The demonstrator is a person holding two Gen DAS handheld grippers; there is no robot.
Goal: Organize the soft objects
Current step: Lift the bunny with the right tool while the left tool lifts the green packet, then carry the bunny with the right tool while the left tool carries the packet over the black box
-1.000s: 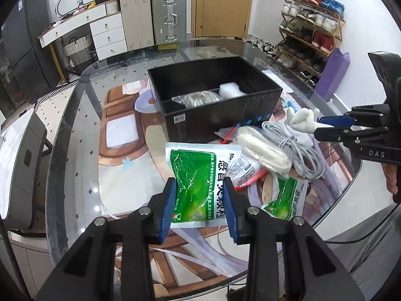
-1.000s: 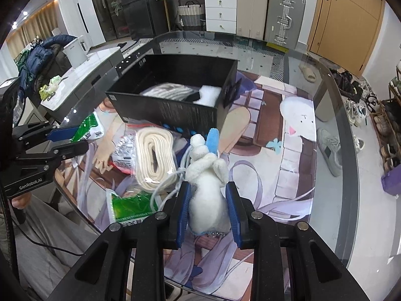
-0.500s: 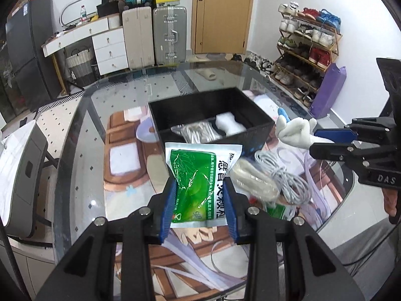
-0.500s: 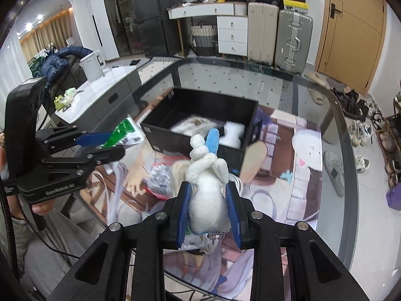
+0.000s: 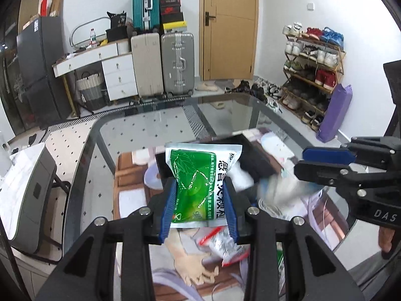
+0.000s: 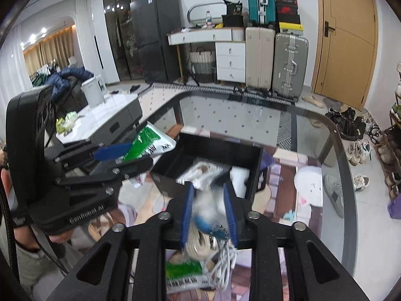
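Jaws of the left gripper (image 5: pixel 200 207) clamp a green medicine sachet (image 5: pixel 200 183); the right gripper (image 6: pixel 208 213) squeezes a blurred white plush toy (image 6: pixel 206 207), both raised before the black box (image 6: pixel 220 160) on the bench (image 6: pixel 250 118).

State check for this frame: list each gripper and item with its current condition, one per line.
Left gripper: shut on green packet, lifted off the table.
Right gripper: shut on white plush toy, blurred.
Black box: open, holding white items.
White cable: loose on glass table.
Second green packet: flat on table.
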